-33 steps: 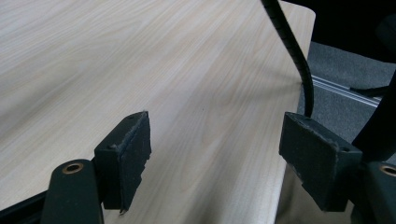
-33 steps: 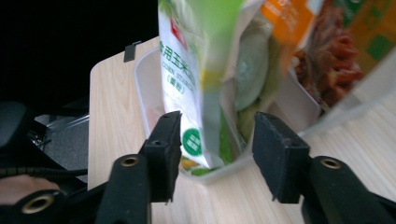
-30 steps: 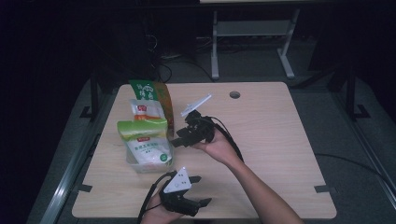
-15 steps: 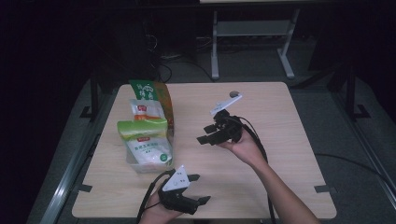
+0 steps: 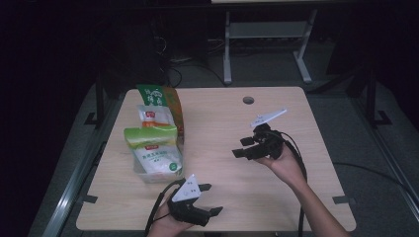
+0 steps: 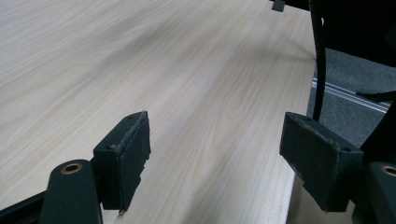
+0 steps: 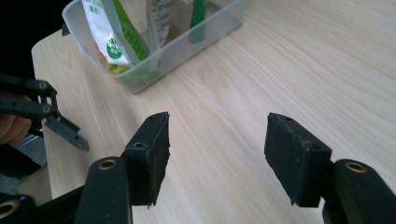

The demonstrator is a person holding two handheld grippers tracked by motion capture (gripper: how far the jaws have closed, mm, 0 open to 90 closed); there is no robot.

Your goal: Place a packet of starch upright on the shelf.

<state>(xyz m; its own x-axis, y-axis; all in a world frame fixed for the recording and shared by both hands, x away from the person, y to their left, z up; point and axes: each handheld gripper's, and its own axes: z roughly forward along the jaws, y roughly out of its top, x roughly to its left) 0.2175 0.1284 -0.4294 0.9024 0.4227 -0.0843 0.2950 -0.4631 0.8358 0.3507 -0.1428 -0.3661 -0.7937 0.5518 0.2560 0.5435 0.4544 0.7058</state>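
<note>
You are at a pale wooden table [image 5: 276, 197], a two-jaw gripper in each hand. A clear plastic bin [image 5: 150, 173] stands near the table's left edge, its long axis running from the near side toward the far side. It holds upright food pouches: a white pouch with a green top [image 5: 152, 153] nearest you, a white and orange pouch [image 5: 154, 116] behind it, and a green and orange bag [image 5: 163, 96] at the back.

Your right gripper [image 5: 244, 148] is held above the middle of the table, jaws spread wide with nothing between them, pointing left toward the bin. In the right gripper view the bin [image 7: 196, 35] lies ahead and to the upper left of the pads [image 7: 156, 144], well apart from them, with bare wood between.

Your left gripper [image 5: 210, 200] sits low at the near edge, just below the bin's near end, jaws also wide and empty, aimed rightward across the table away from the pouches. Its own view shows bare wood ahead between the pads [image 6: 133, 156].

The left gripper looks nearer to the bin but faces away from it; the right one already faces it, so a reach would likely go leftward across open table
</note>
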